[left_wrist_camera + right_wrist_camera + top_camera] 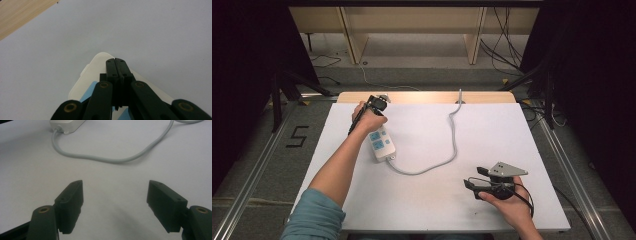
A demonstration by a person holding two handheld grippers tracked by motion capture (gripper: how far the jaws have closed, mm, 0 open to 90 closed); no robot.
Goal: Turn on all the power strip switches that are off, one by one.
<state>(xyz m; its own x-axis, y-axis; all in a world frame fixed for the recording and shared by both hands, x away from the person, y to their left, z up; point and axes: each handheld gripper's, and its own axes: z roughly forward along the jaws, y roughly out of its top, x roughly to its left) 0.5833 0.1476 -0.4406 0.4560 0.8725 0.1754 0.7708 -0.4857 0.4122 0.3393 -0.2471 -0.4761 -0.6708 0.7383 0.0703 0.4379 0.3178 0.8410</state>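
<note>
The power strip (382, 143) lies on the white desk (492, 130). The left tongs (117, 65) hang over its far end, pressed together, perhaps to push a switch. The right tongs (115, 195) rest spread, well apart from it, near its cord (112, 158).

Even overhead light brightens the white worktop (492, 135), while the surroundings fall into darkness. Soft shadows lie under the right tongs (115, 195). The close gripper views are slightly soft and grainy.
</note>
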